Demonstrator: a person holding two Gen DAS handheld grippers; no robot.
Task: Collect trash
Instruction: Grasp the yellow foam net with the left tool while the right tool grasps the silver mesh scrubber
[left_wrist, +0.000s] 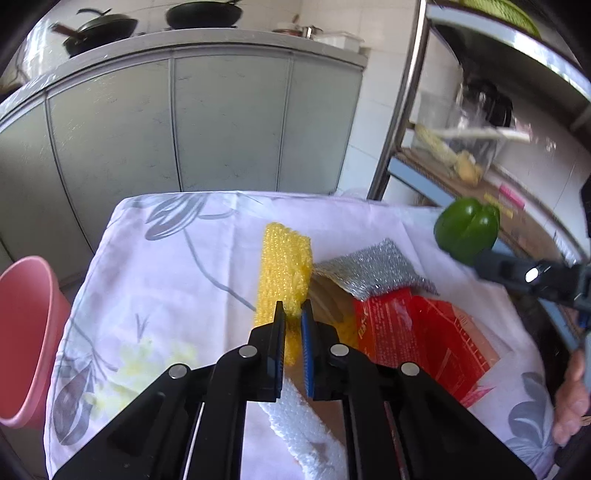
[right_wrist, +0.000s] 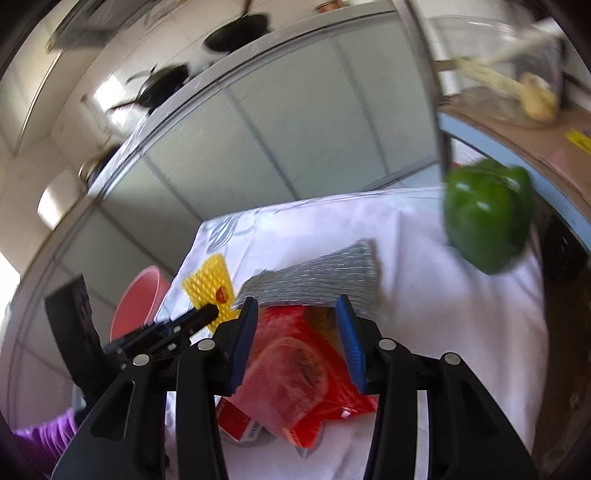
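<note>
While the left gripper (left_wrist: 293, 314) pinches the yellow foam net (left_wrist: 282, 273), the right gripper (right_wrist: 297, 306) hovers with its jaws spread over the red wrapper (right_wrist: 295, 365).

On the cloth-covered counter (left_wrist: 166, 266) the trash lies in a cluster: the yellow foam net at the left, a silver scouring pad (left_wrist: 373, 267) just to its right and touching it, the red wrapper nearer and partly under the pad, and a white foam net (left_wrist: 299, 421) at the near edge beneath the left gripper. The left jaws are pressed together on the near end of the yellow net. Nothing sits between the right jaws. A green bell pepper (right_wrist: 487, 214) lies at the far right of the counter, apart from the trash. A pink bin (left_wrist: 26, 339) stands on the floor left of the counter.
</note>
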